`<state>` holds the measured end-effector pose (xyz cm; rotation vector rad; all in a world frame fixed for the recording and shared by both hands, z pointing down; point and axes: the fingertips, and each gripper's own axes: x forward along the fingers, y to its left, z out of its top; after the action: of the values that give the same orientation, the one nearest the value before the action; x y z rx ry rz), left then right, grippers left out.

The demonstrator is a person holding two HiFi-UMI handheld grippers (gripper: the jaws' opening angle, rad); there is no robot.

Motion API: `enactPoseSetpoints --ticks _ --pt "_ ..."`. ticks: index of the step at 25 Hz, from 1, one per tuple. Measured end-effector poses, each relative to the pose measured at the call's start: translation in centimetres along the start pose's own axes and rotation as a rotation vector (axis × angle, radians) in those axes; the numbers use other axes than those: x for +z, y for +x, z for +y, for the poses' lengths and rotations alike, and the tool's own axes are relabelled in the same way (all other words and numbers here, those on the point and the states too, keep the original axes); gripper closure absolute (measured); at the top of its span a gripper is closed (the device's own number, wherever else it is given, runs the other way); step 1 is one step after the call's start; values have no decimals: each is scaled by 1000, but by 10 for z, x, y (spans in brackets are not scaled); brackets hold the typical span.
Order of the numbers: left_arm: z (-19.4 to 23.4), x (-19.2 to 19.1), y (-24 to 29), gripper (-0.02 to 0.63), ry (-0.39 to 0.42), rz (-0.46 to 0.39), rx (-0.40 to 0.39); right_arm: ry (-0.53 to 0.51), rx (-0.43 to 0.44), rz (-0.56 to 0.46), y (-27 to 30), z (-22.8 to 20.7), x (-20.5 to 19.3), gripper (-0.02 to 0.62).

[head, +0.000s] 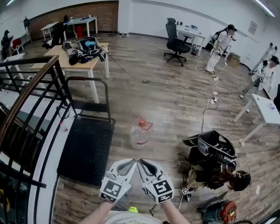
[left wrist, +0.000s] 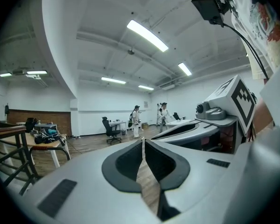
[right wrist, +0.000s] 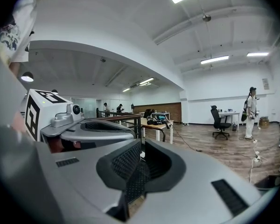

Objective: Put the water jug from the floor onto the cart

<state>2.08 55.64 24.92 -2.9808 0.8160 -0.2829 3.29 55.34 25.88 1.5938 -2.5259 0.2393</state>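
**Head view:** the clear, red-capped water jug (head: pixel 140 133) stands on the floor, just beside the right edge of the cart (head: pixel 86 148). The left gripper (head: pixel 129 163) and right gripper (head: pixel 143 164) are short of it.

**Left gripper view:** jaws together, nothing between them.

**Right gripper view:** jaws together, nothing between them.

The jug is probably heavy, rigid and smooth-walled, so the neck looks like the best hold.

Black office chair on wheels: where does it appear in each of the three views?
Head view: black office chair, top, right of centre.
Left gripper view: chair, left of centre, far back.
Right gripper view: chair, at right, mid-height.
Shared landmark: light wooden table.
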Motion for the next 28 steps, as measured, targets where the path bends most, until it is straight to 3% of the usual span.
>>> enactPoseSetpoints --ticks 17,21,28 --pt "150 16 117 594 25 7 -90 -6 -89 13 156 -105 46 574" --pt "172 10 134 594 23 13 -118 8 -111 15 180 -119 45 574" --pt "205 7 154 594 31 18 -95 3 -92 18 215 -136 49 574"
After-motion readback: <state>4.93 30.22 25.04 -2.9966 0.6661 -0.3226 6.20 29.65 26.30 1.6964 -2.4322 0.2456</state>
